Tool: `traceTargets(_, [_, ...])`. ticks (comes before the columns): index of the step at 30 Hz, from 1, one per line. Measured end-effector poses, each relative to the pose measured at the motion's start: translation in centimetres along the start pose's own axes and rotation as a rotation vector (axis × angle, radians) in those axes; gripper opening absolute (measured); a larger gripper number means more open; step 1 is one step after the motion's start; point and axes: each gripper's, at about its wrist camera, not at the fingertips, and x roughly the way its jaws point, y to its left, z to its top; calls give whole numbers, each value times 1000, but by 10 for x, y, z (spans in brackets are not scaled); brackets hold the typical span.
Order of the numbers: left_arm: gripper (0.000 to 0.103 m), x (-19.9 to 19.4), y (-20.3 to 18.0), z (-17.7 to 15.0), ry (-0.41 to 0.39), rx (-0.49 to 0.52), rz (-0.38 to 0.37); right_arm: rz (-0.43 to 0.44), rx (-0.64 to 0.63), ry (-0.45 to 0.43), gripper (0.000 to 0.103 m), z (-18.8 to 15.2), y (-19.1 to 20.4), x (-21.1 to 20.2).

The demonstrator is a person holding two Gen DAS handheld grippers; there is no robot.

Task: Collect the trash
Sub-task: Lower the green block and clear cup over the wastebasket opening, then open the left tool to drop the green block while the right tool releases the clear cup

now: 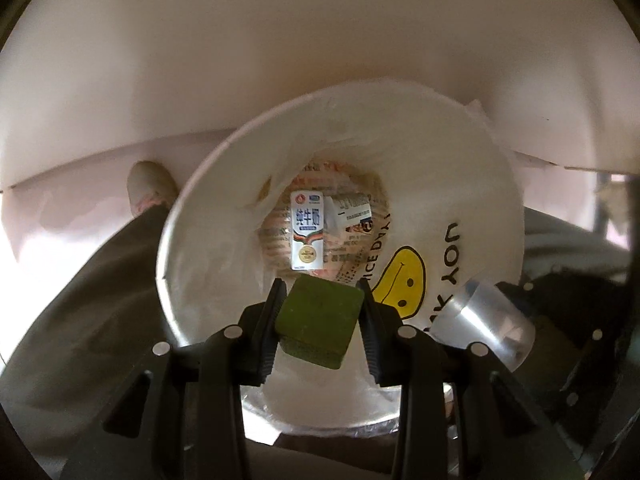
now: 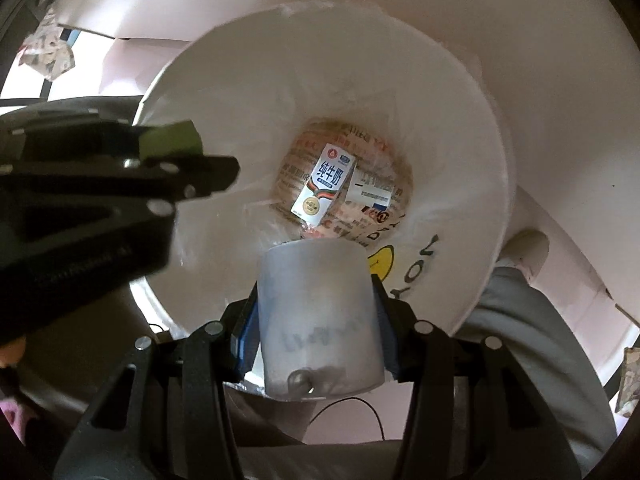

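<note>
The base of the round white bin lined with a white plastic bag (image 1: pixel 472 184) is only partly readable: the bag's black lettering and yellow smiley face (image 1: pixel 402 280) run upside down and are cut off by the grippers in both views, and the printed paper packaging (image 1: pixel 352 248) at the bottom is too crumpled and small to read. The far rim blurs into the pale pink floor (image 1: pixel 200 60). A grey trouser leg with a light shoe (image 1: pixel 150 188) shows beside the bin, half hidden by its rim.

Inside the bin, on the packaging, lies a small white milk carton with blue Chinese print (image 1: pixel 307 235), flat on its side, touching a white label slip (image 1: pixel 352 210) just beside it.

The left gripper (image 1: pixel 321 320) is closed partway on an olive-green square block (image 1: pixel 320 322), pinched from both sides between its black ribbed fingers (image 1: pixel 272 332); the block hangs above the bin's opening, over the carton. From the right wrist view this gripper reaches in from the left with the green block at its tip.

The right gripper (image 2: pixel 318 320) clasps a translucent frosted plastic cup (image 2: pixel 320 320) lying sideways between blue-padded fingers (image 2: pixel 246 336), its bottom toward the camera, held over the near rim. Faint writing on the cup is illegible
</note>
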Motion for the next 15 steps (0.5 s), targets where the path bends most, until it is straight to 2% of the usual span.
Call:
traceTargets(6, [38, 16, 4, 7, 36, -38, -26, 9, 17, 28, 51, 8, -1, 14])
traceTargets(7, [43, 18, 5, 8, 43, -44, -30, 16, 24, 40, 53, 9, -2, 17])
traceTargets(9, [60, 21, 6, 10, 47, -60, -28, 25, 36, 44, 67, 11, -2, 18])
traceTargets(15, [61, 19, 7, 9, 44, -56, -29, 31, 44, 30, 68, 12, -5, 16])
